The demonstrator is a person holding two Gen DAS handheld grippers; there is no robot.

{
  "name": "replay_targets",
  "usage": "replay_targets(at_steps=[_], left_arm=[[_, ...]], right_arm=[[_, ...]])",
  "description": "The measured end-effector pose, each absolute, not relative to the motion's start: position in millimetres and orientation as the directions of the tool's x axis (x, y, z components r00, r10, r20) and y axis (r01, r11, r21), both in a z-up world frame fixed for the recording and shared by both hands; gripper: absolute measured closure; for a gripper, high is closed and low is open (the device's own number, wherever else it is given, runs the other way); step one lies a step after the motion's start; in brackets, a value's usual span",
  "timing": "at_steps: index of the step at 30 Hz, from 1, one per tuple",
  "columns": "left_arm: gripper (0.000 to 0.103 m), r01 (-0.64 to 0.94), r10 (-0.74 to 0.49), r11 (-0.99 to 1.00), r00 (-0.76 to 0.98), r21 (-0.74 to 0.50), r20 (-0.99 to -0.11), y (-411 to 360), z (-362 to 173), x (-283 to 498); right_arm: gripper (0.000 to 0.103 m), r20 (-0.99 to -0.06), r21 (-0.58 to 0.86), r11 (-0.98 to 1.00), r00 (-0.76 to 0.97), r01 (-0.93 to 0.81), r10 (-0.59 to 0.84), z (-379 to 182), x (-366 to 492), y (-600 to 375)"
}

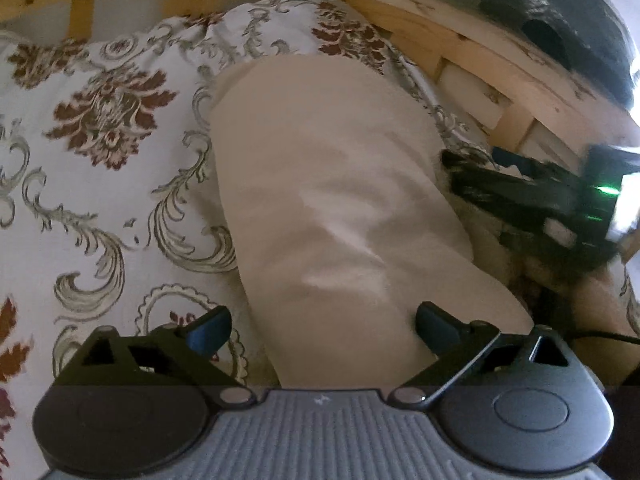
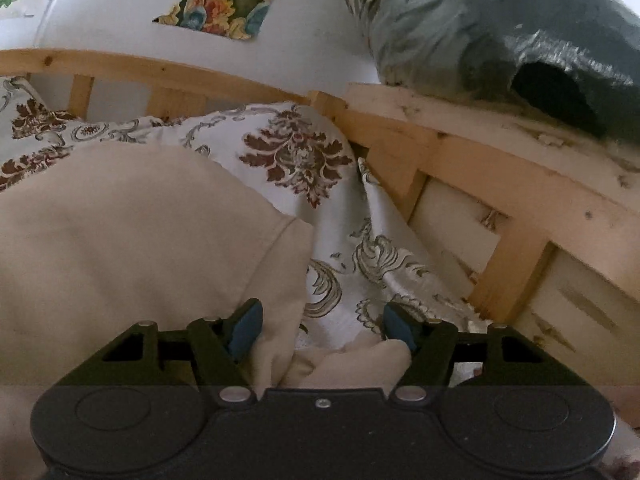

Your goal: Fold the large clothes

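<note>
Left wrist view: a cream garment (image 1: pixel 320 184) lies on a patterned bedspread (image 1: pixel 100 140), long axis running near to far. Left gripper (image 1: pixel 324 328) gapes wide, straddling its near end, gripping nothing. Right gripper (image 2: pixel 320 328), half open, has loose cream folds between its pads.

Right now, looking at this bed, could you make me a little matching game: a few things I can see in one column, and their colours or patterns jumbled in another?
Things:
1. garment
2. bedspread
3. bed frame
4. claw pads

Looks:
A. pale bare wood
B. blue
C. plain cream
D. white with dark red flowers and grey scrolls

Pairs: 1-C, 2-D, 3-A, 4-B
</note>
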State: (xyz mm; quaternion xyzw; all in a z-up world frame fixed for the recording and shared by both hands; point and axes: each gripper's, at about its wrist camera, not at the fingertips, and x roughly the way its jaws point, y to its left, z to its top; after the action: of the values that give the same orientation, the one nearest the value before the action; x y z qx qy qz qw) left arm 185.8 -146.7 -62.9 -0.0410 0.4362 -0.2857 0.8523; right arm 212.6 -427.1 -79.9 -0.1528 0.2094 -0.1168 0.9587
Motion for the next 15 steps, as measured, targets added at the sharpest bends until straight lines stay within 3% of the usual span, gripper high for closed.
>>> replay_targets(at_steps=[3,5,12,15], left_arm=[[0.001,0.439,-0.529,0.834,0.462,-0.335,-0.712,-142.9,-65.1,185.8],[0.0,0.427,-0.537,0.833,0.468,-0.352,-0.702,-140.0,-67.0,185.6],[0.001,0.382,-0.566,0.822,0.478,-0.422,-0.672,-128.6,-59.8,185.8],[0.001,0.38,-0.581,0.813,0.479,-0.442,-0.658,-125.9,-56.4,186.3]], right_arm=[[0.028,-0.354,-0.278,0.946,0.898,0.166,-0.262,-61.7,191.7,-427.5],[0.013,-0.353,-0.189,0.966,0.905,0.178,-0.236,-48.2,172.8,-430.7],[0.012,-0.472,0.166,0.965,0.875,0.204,-0.104,-26.8,105.5,-449.8],[0.012,-0.509,0.227,0.949,0.857,0.221,-0.078,-31.0,95.3,-456.7]])
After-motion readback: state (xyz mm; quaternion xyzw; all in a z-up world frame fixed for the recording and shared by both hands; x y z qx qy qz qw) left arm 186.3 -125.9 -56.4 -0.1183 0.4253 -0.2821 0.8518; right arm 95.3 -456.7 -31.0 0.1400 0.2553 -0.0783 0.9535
